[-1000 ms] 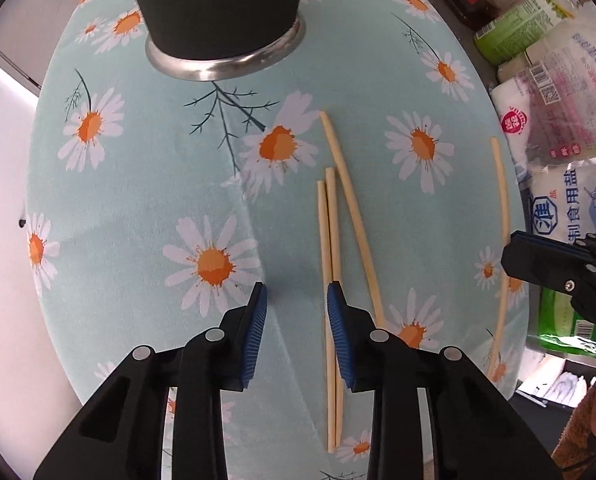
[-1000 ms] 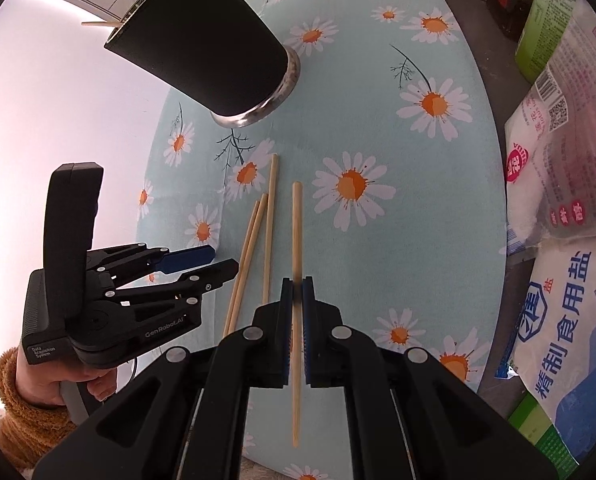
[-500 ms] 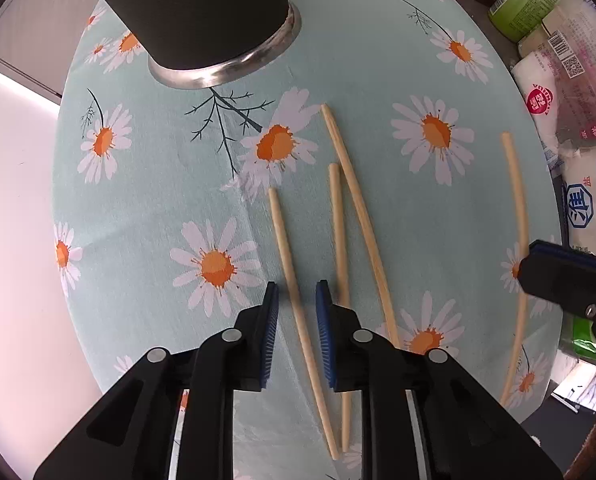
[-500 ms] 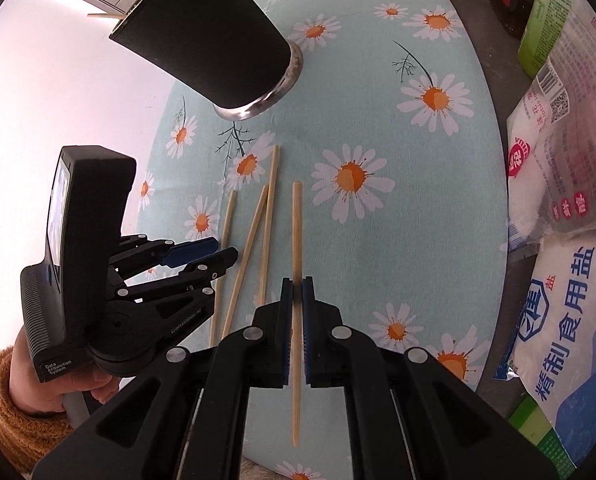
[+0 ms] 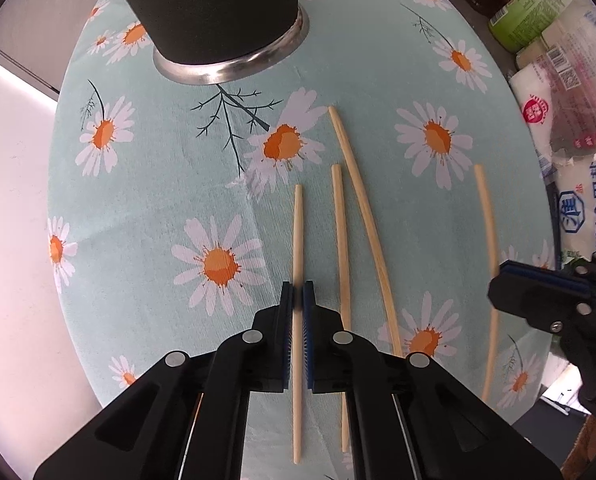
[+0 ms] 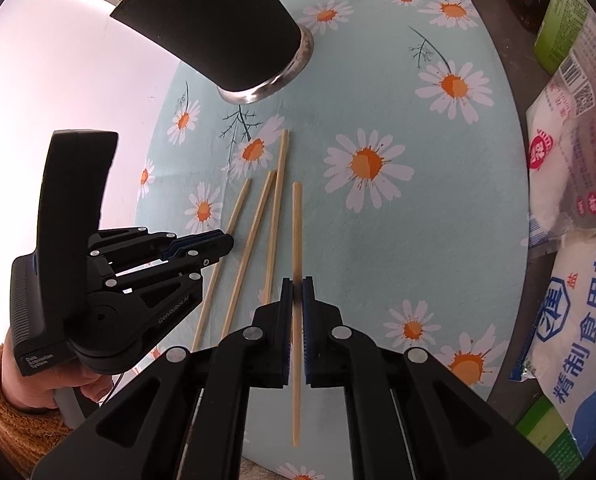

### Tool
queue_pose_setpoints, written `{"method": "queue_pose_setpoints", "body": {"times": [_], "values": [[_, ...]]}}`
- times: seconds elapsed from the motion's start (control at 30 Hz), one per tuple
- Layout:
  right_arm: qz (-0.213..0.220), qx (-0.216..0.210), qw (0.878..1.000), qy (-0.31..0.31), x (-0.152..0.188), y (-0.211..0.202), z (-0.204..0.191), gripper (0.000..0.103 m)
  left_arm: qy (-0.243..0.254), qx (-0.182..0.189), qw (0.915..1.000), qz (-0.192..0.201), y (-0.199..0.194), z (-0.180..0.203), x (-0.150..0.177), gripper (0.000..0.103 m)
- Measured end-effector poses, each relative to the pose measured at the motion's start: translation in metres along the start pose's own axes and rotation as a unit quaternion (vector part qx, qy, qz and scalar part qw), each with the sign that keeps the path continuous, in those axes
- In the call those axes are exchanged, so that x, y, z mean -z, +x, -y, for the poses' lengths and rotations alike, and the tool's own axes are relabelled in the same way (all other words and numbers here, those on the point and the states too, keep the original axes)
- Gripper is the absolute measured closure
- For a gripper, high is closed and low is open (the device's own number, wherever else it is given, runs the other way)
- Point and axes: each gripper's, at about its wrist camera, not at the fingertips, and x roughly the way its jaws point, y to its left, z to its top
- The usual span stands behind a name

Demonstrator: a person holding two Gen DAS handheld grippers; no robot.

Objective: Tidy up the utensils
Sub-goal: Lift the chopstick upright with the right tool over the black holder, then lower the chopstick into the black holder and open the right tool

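Several wooden chopsticks lie on a daisy-print cloth (image 5: 145, 216). My left gripper (image 5: 297, 292) is shut on the leftmost chopstick (image 5: 298, 232). My right gripper (image 6: 296, 288) is shut on the rightmost chopstick (image 6: 296, 224), which also shows in the left wrist view (image 5: 486, 216). Two more chopsticks (image 5: 340, 232) lie between them on the cloth. A black utensil cup (image 5: 213, 8) with a steel base stands beyond them; it also shows in the right wrist view (image 6: 217, 28). The left gripper also shows in the right wrist view (image 6: 221, 242), the right gripper in the left wrist view (image 5: 498, 284).
Bags of salt (image 6: 578, 320) and white packets (image 5: 558, 92) crowd the right side of the cloth. Bottles and a green packet (image 5: 526, 20) stand at the far right. The cloth's left edge drops off to a pale surface (image 5: 13, 240).
My left gripper has closed on the leftmost chopstick, which shifted away from the other two. My right gripper has stayed shut on its chopstick.
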Motion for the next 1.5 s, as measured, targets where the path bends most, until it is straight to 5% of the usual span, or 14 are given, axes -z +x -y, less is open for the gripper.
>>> {"method": "queue_pose_setpoints", "body": {"times": [0.23,0.43,0.77,0.9,1.23,1.37,1.5], "values": [[0.024,-0.033,0.999,0.001,-0.001,-0.004,-0.006,0.098,-0.051,0.075,0.9958,0.013,-0.01,-0.043,0.007,0.099],[0.058,-0.056,0.997,-0.01,-0.001,-0.005,-0.021,0.098,-0.065,0.127,0.9864,0.081,-0.042,-0.078,0.022,0.099],[0.113,-0.061,0.991,-0.042,-0.008,-0.019,-0.064,0.097,-0.048,0.151,0.9698,0.185,-0.102,-0.11,0.043,0.099],[0.153,-0.051,0.985,-0.066,-0.011,-0.037,-0.082,0.097,-0.038,0.165,0.957,0.236,-0.123,-0.106,0.038,0.099],[0.284,-0.065,0.951,-0.108,-0.023,-0.101,-0.113,0.097,0.003,0.195,0.9117,0.362,-0.187,-0.117,0.034,0.099],[0.334,-0.051,0.932,-0.127,-0.032,-0.122,-0.123,0.097,0.013,0.202,0.8736,0.443,-0.213,-0.121,0.036,0.099],[0.359,-0.046,0.924,-0.125,-0.046,-0.133,-0.121,0.097,0.018,0.197,0.8513,0.486,-0.226,-0.124,0.031,0.099]]}}
